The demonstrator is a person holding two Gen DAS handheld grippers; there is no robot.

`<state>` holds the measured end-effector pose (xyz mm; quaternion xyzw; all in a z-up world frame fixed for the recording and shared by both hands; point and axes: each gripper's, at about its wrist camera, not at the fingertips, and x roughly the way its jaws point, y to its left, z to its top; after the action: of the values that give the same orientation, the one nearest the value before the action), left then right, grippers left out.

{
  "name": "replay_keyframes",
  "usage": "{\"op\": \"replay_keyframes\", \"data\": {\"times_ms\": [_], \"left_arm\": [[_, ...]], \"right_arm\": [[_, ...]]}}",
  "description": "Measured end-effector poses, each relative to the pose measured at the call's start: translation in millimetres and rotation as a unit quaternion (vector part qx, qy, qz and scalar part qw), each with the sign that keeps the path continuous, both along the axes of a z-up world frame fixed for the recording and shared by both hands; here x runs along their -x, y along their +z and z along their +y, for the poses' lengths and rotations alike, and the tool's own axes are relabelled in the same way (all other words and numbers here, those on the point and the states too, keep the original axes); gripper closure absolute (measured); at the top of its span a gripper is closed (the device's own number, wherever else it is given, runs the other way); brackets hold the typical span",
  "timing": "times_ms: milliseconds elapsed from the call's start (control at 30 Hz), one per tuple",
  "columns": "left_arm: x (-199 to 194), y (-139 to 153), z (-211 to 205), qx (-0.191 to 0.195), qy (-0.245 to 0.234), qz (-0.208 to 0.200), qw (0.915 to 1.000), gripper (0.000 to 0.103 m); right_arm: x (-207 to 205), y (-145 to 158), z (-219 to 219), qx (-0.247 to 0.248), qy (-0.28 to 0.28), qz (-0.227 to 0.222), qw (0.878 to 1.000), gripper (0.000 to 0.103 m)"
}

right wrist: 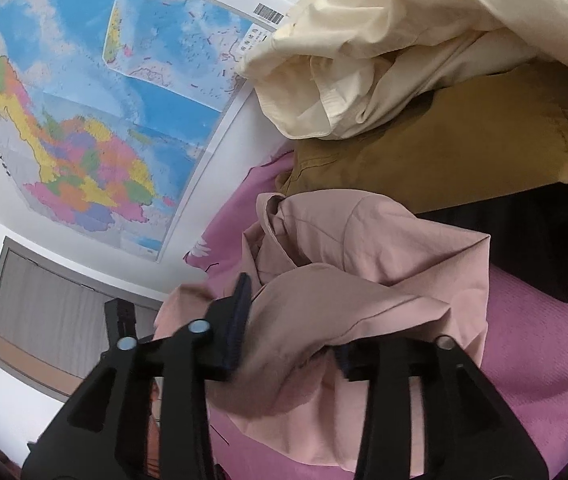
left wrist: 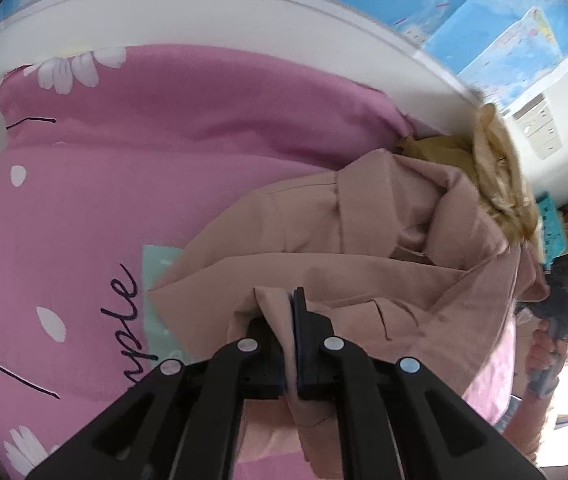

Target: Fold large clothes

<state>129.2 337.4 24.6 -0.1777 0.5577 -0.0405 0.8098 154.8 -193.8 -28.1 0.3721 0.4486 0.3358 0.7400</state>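
A dusty-pink jacket (left wrist: pixel 364 248) lies crumpled on a pink bedspread (left wrist: pixel 104 184). My left gripper (left wrist: pixel 290 320) is shut on a fold of the jacket's edge. In the right wrist view the same jacket (right wrist: pixel 364 264) drapes over and between the fingers of my right gripper (right wrist: pixel 296 320). Its jaws stand wide apart, with the cloth bunched between them. The right finger is mostly hidden under the fabric. The right gripper also shows in the left wrist view (left wrist: pixel 556 320), held in a hand at the right edge.
A cream garment (right wrist: pixel 384 40), a mustard-brown garment (right wrist: pixel 444 148) and a dark garment (right wrist: pixel 544 248) are piled behind the jacket. A map (right wrist: pixel 96 112) hangs on the white wall. The bedspread (right wrist: pixel 544 352) has white daisy prints and black lettering (left wrist: pixel 124 320).
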Motion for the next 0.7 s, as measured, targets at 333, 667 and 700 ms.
{"op": "replay_keyframes", "data": {"times_ms": [333, 667, 700], "left_arm": [[19.4, 19.0, 9.1, 0.119, -0.009, -0.070, 0.9904, 0.079], [65.8, 42.3, -27.0, -0.028, -0.058, -0.164, 0.9844, 0.045], [65.5, 38.4, -33.0, -0.045, -0.065, -0.163, 0.9835, 0.044]], "right_arm": [[35.0, 42.9, 14.9, 0.050, 0.031, -0.110, 0.992, 0.027], [70.6, 46.5, 95.1, 0.348, 0.062, -0.247, 0.902, 0.030], [68.2, 39.3, 102.1, 0.377, 0.064, -0.249, 0.890, 0.030]]}}
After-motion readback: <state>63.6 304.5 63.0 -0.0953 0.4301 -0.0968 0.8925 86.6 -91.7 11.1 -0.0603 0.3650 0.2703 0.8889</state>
